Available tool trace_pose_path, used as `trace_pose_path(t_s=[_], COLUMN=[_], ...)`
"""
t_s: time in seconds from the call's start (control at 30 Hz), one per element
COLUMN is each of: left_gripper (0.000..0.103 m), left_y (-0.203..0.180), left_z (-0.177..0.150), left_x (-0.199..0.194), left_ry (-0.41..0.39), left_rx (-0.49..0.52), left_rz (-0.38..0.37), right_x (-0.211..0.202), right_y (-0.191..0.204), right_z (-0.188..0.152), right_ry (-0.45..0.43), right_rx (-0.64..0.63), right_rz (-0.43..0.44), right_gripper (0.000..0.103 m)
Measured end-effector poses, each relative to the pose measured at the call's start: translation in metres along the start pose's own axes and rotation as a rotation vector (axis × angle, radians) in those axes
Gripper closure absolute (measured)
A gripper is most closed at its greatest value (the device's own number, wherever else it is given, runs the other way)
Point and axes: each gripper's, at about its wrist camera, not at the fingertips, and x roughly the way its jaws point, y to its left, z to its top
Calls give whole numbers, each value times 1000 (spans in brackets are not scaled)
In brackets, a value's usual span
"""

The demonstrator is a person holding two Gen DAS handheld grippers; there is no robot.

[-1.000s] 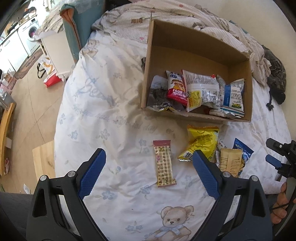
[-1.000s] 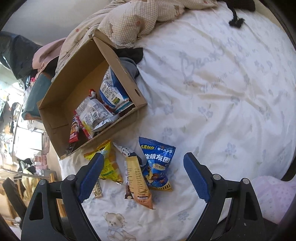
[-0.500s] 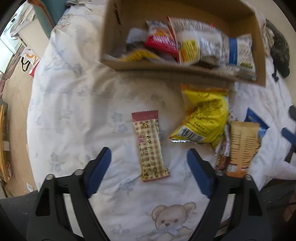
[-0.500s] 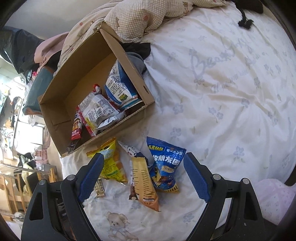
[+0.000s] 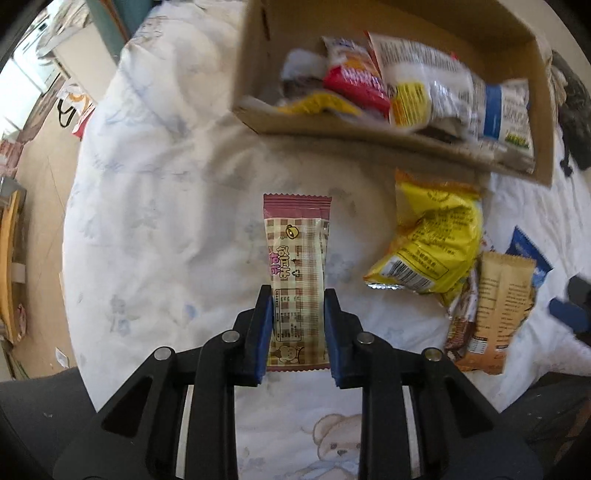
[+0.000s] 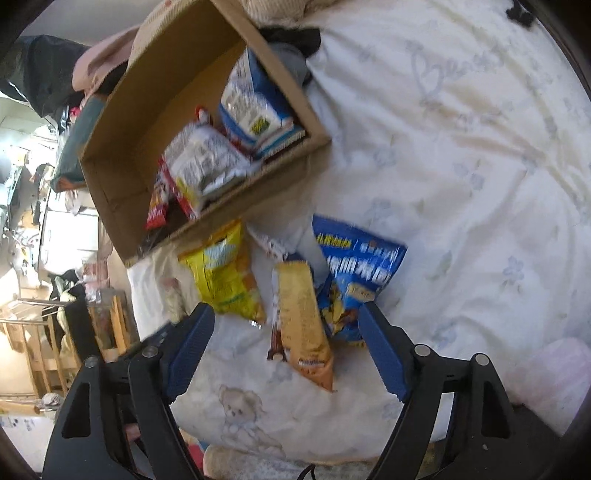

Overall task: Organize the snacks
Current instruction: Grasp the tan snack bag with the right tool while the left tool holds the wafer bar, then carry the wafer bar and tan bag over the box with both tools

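Observation:
My left gripper (image 5: pixel 297 295) is shut on the near end of a pink checked snack bar (image 5: pixel 295 254) that lies on the white bedsheet. A cardboard box (image 5: pixel 369 127) with several snack packs stands beyond it. To the right lie a yellow bag (image 5: pixel 432 243), a tan bar (image 5: pixel 498 306) and a blue bag (image 5: pixel 526 251). My right gripper (image 6: pixel 286 325) is open, low over the tan bar (image 6: pixel 303 317), with the yellow bag (image 6: pixel 221 273) and blue bag (image 6: pixel 358 262) beside it. The box (image 6: pixel 229 218) is behind them.
A crumpled checked blanket (image 6: pixel 273 7) lies behind the box. The bed edge drops to the floor on the left (image 5: pixel 37 192), with wooden furniture (image 6: pixel 48 332) nearby. A dark cloth (image 5: pixel 572 110) lies at the far right.
My left gripper moved down onto the pink checked bar and closed on it. My right gripper moved closer to the tan bar and blue bag, still open.

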Motion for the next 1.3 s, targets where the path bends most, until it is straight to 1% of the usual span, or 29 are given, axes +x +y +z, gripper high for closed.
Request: trace_pose_path(t_s=[0.07, 0.13, 0.17, 0.23, 0.27, 0.3, 0.33, 0.47, 0.53, 0.63, 0.67, 0.7, 0.73, 0.83, 0.87, 0.93, 1.03, 1.17, 1.3], left_gripper=[81, 81, 81, 81, 81, 81, 81, 81, 81, 81, 81, 81, 81, 81, 81, 81, 81, 81, 81], left_y=[4, 7, 9, 10, 10, 10, 10, 10, 18, 25, 27, 28, 30, 35, 38, 42, 43, 47, 49], left_z=[-3, -4, -4, -7, -9, -11, -12, -14, -19, -20, -20, -21, -22, -20, -20, -20, -21, -22, -23], left_x=[-11, -21, -27, -41, -47, -51, -56, -68, -73, -77, -77, -76, -76, -70, -67, -62, -59, -59, -57], left_ry=[-11, -31, -45, -74, -89, -100, -111, -129, -137, -145, -147, -150, -159, -159, -150, -135, -131, -130, -128], left_rx=[-16, -25, -29, -31, -29, -26, -23, -16, -16, -25, -29, -34, -39, -49, -58, -75, -77, -94, -107], left_rz=[-12, -27, -34, -43, -47, -48, -50, -70, -77, -86, -83, -74, -55, -22, -22, -20, -6, -13, 5], right_x=[2, 7, 12, 23, 31, 36, 41, 54, 60, 69, 71, 72, 72, 71, 68, 68, 63, 51, 40], right_y=[-2, -3, -5, -12, -15, -15, -13, -5, -5, -3, -1, 0, 2, 5, 7, 14, 17, 23, 20], right_z=[-5, -10, -14, -22, -26, -27, -27, -21, -18, -18, -18, -18, -18, -23, -25, -30, -36, -47, -56], right_ry=[18, 43, 66, 110, 141, 157, 169, 171, 184, 207, 213, 216, 216, 202, 191, 185, 172, 146, 126], right_rx=[4, 4, 6, 35, 50, 49, 43, 9, 30, 21, 14, 8, 1, -17, -32, -54, -82, -138, -119], right_rz=[-10, -37, -66, -83, -95, -99, -105, -154, -136, -164, -169, -169, -169, -167, -164, -151, -129, -94, -45], right_gripper=[22, 22, 22, 22, 24, 28, 30, 30, 30, 31, 34, 42, 55, 67, 68, 75, 80, 80, 80])
